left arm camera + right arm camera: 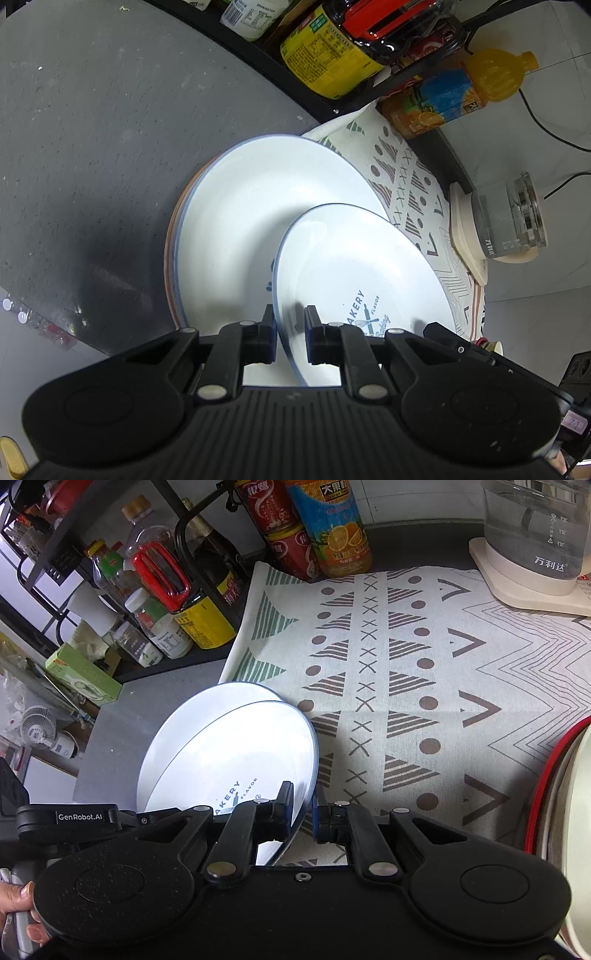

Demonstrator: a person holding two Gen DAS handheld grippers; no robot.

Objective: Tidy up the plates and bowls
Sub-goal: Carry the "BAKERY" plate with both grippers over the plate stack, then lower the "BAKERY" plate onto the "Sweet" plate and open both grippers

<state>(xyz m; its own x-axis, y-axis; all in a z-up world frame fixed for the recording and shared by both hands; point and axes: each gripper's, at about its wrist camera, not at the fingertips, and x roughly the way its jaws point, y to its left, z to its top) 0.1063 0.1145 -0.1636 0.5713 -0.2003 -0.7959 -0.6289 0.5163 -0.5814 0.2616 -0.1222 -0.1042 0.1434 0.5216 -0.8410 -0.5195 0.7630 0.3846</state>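
Both the left gripper (290,325) and right gripper (303,808) pinch opposite rims of 1 bakery-print plate (354,280), tilted above the plate stack (236,221); uneven release could slide it off.

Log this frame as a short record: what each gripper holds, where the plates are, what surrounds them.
held item: small white plate with bakery print, tilted
left gripper: jaws shut on the plate's rim
right gripper: jaws shut on the same plate's rim
below it: plate stack on the grey counter
beside the stack: patterned cloth
on the cloth: kettle base, juice bottle
behind: bottle rack
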